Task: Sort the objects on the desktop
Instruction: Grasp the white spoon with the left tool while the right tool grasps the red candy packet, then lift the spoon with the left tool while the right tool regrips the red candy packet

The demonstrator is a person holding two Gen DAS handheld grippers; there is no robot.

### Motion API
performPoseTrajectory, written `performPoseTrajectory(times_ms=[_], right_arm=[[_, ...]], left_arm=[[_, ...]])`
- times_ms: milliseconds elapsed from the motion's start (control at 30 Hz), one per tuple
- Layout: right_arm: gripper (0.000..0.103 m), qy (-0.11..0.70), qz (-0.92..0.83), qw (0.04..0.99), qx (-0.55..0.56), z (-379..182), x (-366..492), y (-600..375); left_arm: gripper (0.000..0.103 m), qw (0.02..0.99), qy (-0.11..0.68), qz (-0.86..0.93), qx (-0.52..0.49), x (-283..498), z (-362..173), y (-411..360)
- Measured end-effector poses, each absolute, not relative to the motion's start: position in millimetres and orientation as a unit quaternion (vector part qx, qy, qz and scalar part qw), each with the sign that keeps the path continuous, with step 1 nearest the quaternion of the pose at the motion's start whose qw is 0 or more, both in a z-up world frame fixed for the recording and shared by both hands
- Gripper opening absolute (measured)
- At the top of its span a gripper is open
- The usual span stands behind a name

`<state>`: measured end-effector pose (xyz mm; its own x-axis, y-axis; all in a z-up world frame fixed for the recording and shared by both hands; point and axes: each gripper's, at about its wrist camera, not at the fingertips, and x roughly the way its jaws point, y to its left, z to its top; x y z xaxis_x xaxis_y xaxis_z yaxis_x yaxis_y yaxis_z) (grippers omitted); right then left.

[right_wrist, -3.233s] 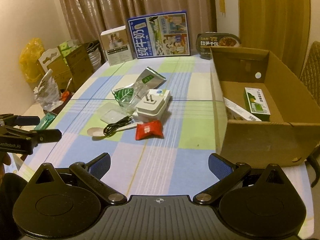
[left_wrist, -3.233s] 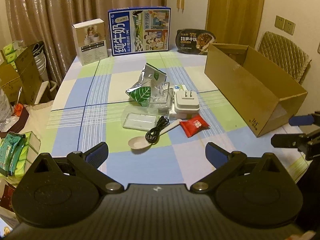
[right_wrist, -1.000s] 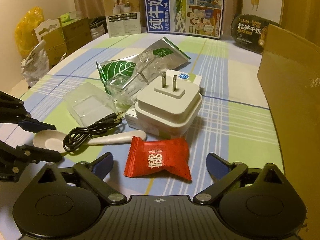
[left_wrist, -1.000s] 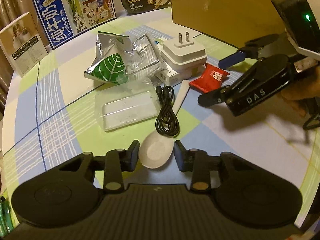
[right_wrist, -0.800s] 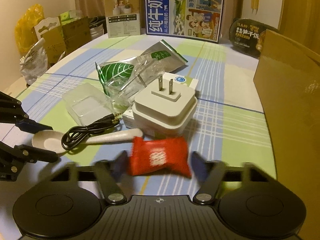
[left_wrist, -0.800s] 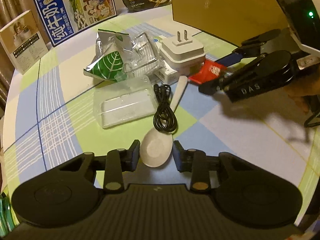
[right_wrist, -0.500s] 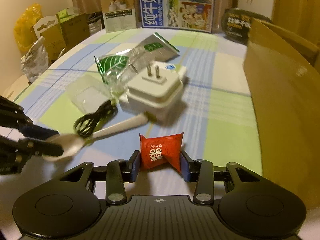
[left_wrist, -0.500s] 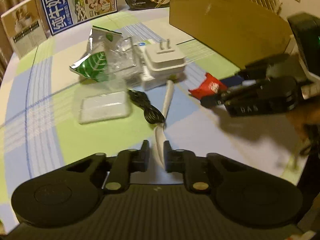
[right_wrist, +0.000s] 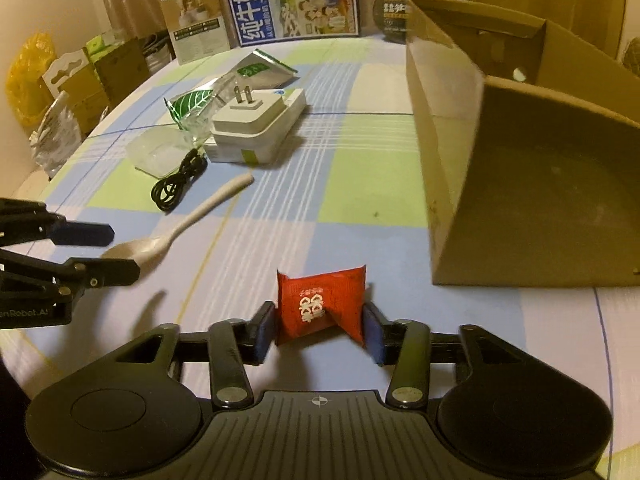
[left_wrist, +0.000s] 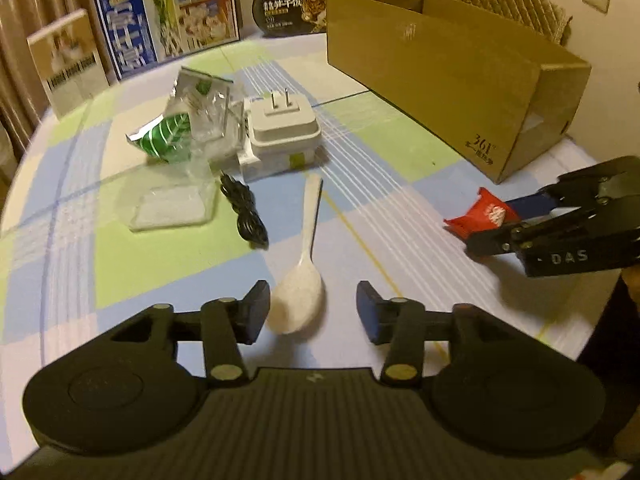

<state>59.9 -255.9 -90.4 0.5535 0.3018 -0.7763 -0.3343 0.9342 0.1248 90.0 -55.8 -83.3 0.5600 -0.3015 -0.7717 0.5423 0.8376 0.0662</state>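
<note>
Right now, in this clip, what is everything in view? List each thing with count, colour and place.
candy packet: 1, red, between the right gripper's fingers
spoon: 1, white, on the tablecloth, bowl between the left gripper's open fingers
cable: 1, black, coiled left of the spoon handle
plug adapter: 1, white, prongs up, on a white box
foil pouch: 1, green and silver, left of the adapter
clear plastic tray: 1, transparent, in front of the pouch
cardboard box: 1, brown, open, right side of the table
milk carton box: 1, blue, far edge
small box: 1, beige, beside it
meal bowl: 1, black, far edge
tablecloth: 1, blue-green check
left gripper: 1, black, open
right gripper: 1, black, shut on the packet
</note>
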Motion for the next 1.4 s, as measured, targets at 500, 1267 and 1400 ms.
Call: performPoseTrajectory(times_ms=[500, 1267, 1400], right_arm=[[0.076, 0.395, 0.193, 0.898, -0.009, -93.1, 56.4, -255.1], [0.091, 0.364, 0.2, 0.904, -0.1, -106.3, 47.2, -231.0], [0.09, 0.373, 0.186, 0.906, -0.078, -110.8, 50.4, -237.2]], left_arm=[[0.042, 0.855, 0.403, -0.258, 0.199, 103.0, -102.1, -60.0], [0.028, 0.863, 0.424, -0.248, 0.121, 87.8, -97.0, -62.0], [0.028, 0.865, 0.426, -0.239, 0.112, 86.6, -97.3, -60.4]])
